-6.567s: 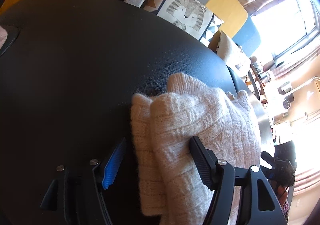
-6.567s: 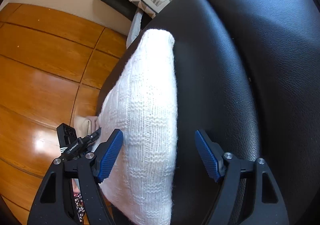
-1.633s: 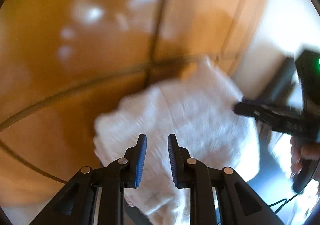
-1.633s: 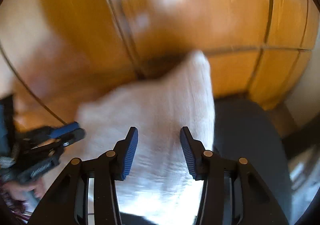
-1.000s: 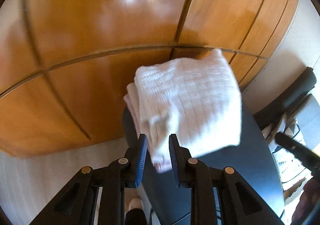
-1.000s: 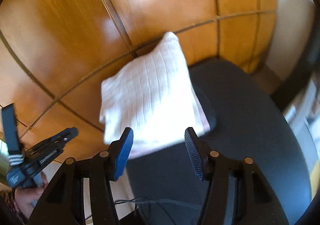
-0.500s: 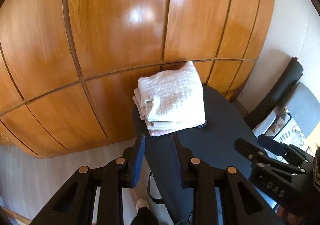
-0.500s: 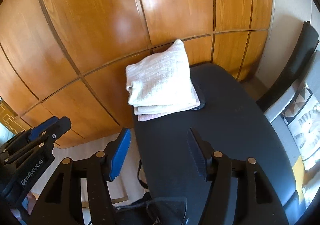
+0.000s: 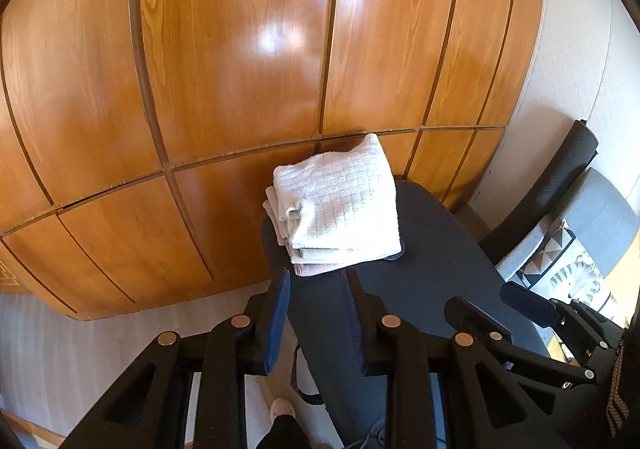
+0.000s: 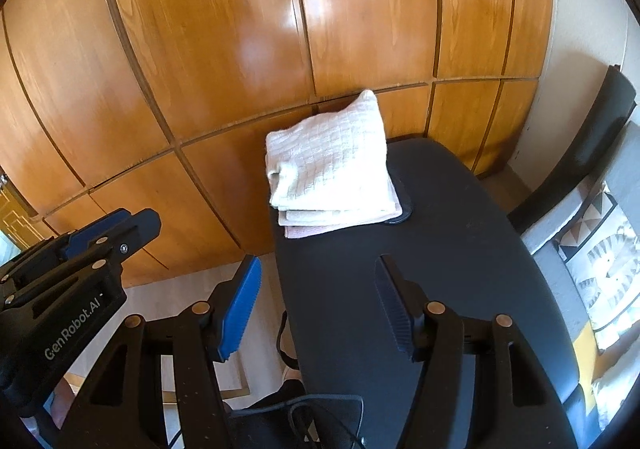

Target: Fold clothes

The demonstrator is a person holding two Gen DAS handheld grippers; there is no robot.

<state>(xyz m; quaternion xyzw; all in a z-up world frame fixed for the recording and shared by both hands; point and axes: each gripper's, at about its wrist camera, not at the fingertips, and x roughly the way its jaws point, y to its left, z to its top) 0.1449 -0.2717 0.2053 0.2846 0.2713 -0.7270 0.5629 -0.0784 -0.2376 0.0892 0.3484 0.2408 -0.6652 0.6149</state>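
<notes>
A folded cream knitted sweater [image 9: 340,209] lies on top of a small stack of folded clothes at the far end of a black padded table [image 9: 420,289], close to the wooden wall. It also shows in the right wrist view [image 10: 332,177]. My left gripper [image 9: 316,297] is held back from the stack, above the table's near part, jaws a little apart and empty. My right gripper [image 10: 316,297] is open wide and empty, also back from the stack. Each gripper shows in the other's view.
A wooden panelled wall [image 9: 240,49] stands right behind the stack. A black chair with a grey seat and a patterned cushion [image 10: 600,241] is at the right. Pale floor [image 9: 80,349] lies to the left below the table edge.
Both grippers have let go of the sweater, left it on the stack, and pulled back and up. The stack looks smaller and farther away now.
</notes>
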